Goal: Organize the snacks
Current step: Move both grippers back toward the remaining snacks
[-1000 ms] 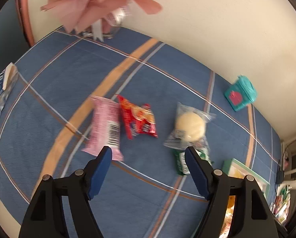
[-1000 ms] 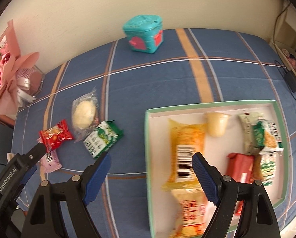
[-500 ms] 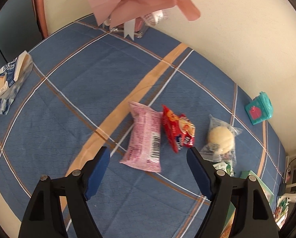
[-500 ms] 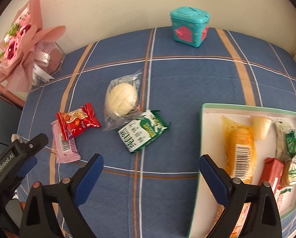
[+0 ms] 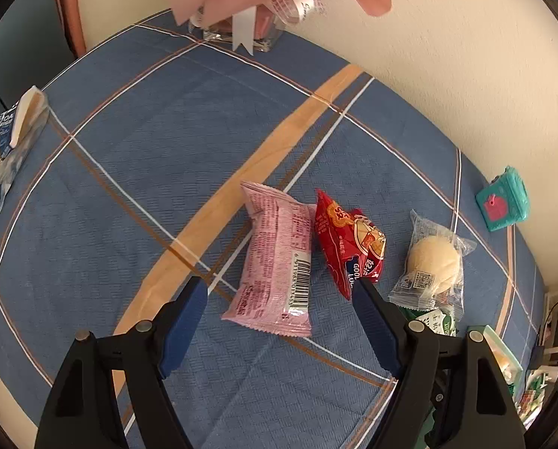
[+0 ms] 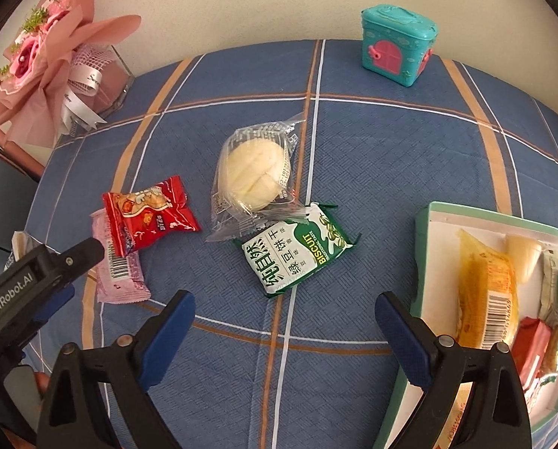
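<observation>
Both jaws stand spread, gripping nothing. Left gripper (image 5: 279,321) hovers over the pink wafer packet (image 5: 277,262); right gripper (image 6: 284,333) hovers just short of the green biscuit packet (image 6: 297,256). Step in hand: approach for pickup. Next: lower, pinch, carry to the tray (image 6: 466,213), right of the biscuit packet.

Cream wall (image 6: 241,3) behind table; blue plaid tablecloth (image 6: 391,149), daylight.

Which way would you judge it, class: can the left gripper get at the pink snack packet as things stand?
Probably yes. The left gripper hangs open right over the pink snack packet, nothing covering it; only the red snack packet crowds one edge.
</observation>
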A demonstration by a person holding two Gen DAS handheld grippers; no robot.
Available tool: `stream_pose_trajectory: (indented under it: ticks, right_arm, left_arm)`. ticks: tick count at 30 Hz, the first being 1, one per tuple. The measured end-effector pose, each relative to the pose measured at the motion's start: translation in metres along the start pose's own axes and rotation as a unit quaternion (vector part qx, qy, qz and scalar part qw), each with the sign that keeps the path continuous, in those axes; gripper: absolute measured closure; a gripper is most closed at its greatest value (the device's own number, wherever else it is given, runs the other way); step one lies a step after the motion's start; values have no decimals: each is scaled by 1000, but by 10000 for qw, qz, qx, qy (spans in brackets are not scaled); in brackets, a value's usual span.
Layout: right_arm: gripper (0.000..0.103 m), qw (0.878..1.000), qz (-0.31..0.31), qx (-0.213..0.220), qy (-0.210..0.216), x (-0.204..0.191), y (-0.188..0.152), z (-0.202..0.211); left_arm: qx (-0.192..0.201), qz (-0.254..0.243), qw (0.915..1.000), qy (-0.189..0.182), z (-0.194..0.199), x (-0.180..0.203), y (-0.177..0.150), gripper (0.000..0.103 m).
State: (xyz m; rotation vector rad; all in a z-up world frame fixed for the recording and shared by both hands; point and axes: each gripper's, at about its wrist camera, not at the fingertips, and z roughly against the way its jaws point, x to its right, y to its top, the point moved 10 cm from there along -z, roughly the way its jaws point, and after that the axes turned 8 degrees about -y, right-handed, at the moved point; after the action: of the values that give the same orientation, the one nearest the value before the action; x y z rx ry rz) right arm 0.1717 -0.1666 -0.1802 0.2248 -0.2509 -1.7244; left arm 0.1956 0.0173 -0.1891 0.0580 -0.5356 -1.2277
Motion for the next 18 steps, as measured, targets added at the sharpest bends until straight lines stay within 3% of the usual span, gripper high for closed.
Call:
stream_pose_trajectory:
  ticks: [9,18]
  right_arm:
    - [5,9998,165,34,-124,-2,9,-16]
    - [6,9988,315,21,-371,0,17,-37]
  left_arm:
    - [63,-295,9987,416,-14,-6,9,23]
    - [11,-307,9978,594,-31,-15,10,23]
